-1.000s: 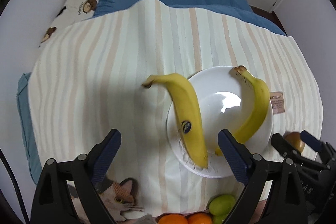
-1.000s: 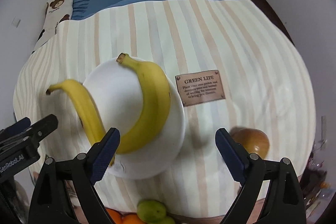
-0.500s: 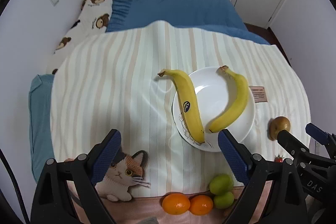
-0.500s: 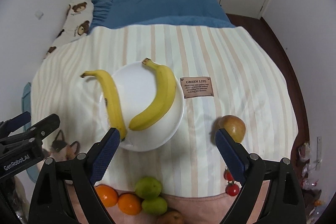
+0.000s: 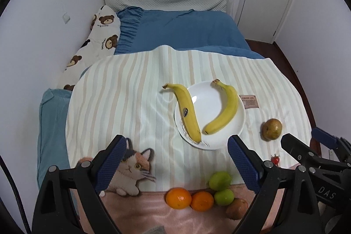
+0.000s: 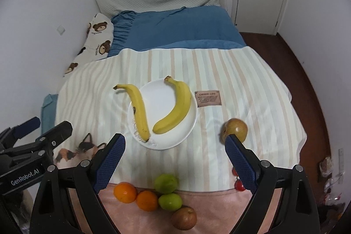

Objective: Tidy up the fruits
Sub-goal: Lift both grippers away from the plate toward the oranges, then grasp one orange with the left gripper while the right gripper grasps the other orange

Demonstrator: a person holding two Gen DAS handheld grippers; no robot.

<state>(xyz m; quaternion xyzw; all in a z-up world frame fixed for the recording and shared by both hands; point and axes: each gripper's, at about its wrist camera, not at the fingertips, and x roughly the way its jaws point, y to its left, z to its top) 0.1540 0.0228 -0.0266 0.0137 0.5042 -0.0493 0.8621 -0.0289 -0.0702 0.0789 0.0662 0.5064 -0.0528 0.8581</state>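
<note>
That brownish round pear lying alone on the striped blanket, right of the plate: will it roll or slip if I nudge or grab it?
The brownish round pear looks squat and rounded, so a sideways nudge would probably roll it. It lies on the soft striped blanket, which may damp rolling. Its skin looks smooth and firm, so the open right gripper should close across its widest part.

A bed (image 5: 186, 36) carries a striped blanket (image 5: 131, 102) bearing a white plate (image 5: 210, 102), pear (image 5: 271, 129), oranges (image 5: 178, 198) and limes (image 5: 220, 180).
</note>
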